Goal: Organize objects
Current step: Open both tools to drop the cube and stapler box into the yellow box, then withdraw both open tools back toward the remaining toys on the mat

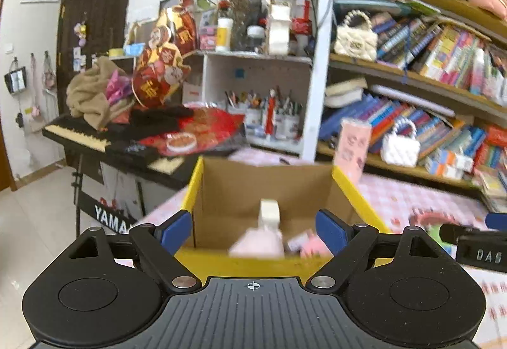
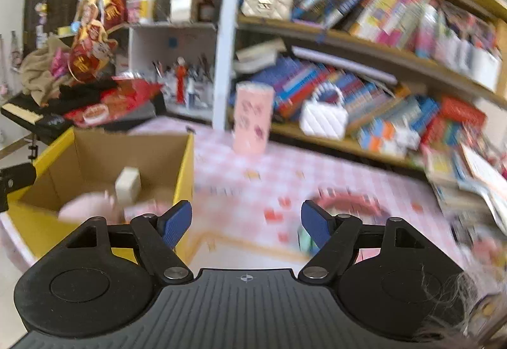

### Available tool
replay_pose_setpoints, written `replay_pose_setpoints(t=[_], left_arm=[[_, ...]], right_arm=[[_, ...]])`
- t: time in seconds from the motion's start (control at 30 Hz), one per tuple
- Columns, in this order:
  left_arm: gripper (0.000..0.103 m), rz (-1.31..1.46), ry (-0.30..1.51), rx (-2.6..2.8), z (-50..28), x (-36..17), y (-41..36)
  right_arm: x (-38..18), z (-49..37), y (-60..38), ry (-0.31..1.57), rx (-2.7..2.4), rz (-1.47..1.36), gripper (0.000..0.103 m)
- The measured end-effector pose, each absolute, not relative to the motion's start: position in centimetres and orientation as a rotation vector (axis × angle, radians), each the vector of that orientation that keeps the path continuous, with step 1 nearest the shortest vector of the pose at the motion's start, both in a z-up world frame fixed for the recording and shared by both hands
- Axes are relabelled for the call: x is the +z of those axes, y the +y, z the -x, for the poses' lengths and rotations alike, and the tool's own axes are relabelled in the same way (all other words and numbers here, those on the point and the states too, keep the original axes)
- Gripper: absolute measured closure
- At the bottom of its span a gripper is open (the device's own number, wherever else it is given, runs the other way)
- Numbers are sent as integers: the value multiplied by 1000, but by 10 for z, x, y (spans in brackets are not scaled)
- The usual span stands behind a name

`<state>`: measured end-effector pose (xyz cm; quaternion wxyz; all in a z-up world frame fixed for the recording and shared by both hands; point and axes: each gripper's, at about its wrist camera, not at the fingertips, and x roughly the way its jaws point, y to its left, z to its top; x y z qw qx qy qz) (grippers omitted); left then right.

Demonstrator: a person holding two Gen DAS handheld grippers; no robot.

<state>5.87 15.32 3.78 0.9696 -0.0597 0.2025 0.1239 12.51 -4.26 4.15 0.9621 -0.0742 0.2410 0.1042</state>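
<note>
A yellow-edged cardboard box [image 1: 202, 178] [image 2: 185, 159] stands open on the pink checked tablecloth. Inside it lie a pale cream block [image 1: 269, 211] [image 2: 127, 184], a soft pink thing [image 1: 258, 243] [image 2: 85, 209] and smaller pink items [image 1: 305, 243]. My left gripper [image 1: 253, 230] hovers open over the box's near edge, nothing between its blue pads. My right gripper [image 2: 247, 224] is open over the cloth just right of the box, empty. A pink ring-shaped thing [image 2: 348, 200] [image 1: 431, 217] lies on the cloth right of it. The right gripper's body [image 1: 475, 244] shows at the left wrist view's right edge.
A tall pink patterned carton [image 2: 253, 117] [image 1: 353, 148] stands on the table behind the box. Book-filled shelves [image 2: 380, 41] with white handbags [image 2: 323, 117] run along the back and right. A cluttered keyboard [image 1: 79, 133] sits to the left. Stacked books [image 2: 469, 178] crowd the table's right side.
</note>
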Motion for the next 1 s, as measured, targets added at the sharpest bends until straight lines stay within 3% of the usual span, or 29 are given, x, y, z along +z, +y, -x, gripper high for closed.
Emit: replay_pose_setpoints(t=[0.2,0.53,1.0], left_arm=[[15,125,521,241,-24,11,144],[15,64,583,213,37,-9,136],[15,32,575,35,53,-12,115]], right_arm=[[9,-74,-39,605,178,132,29],[-23,-7,-31,637,166,183,27],[-25,32,-57,654,27,107,25]])
